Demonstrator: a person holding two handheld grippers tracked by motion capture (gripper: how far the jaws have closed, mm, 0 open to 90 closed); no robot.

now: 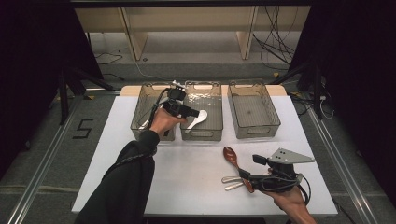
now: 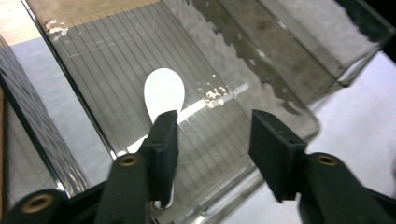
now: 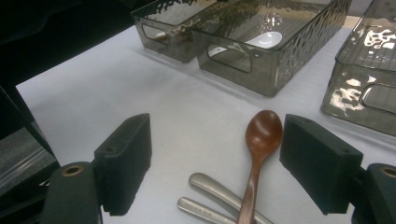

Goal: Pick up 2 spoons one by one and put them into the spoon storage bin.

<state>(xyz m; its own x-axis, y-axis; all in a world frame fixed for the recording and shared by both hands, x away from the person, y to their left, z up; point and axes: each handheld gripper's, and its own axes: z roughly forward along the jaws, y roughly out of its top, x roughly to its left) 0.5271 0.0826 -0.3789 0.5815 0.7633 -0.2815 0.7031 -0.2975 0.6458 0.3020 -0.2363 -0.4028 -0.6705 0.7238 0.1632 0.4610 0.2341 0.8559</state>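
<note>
A white spoon (image 1: 199, 117) (image 2: 163, 88) lies on the ribbed floor of the middle clear bin (image 1: 201, 136) (image 2: 280, 88). My left gripper (image 1: 192, 112) (image 2: 212, 140) hangs just above it, jaws apart; the spoon's handle runs behind one jaw and nothing is pinched. Near the table's front right, a brown wooden spoon (image 1: 230, 156) (image 3: 264, 133) rests across two metal utensil handles (image 1: 231, 183) (image 3: 215, 186). My right gripper (image 1: 243, 178) (image 3: 219, 140) stands open low over the table, the wooden spoon's bowl lying next to one jaw without being pressed.
Three clear bins stand in a row at the back of the white table (image 1: 187, 172). The left bin (image 1: 139, 125) holds a pale utensil, and the right bin (image 1: 254, 133) (image 3: 369, 93) has nothing in it. Dark floor surrounds the table.
</note>
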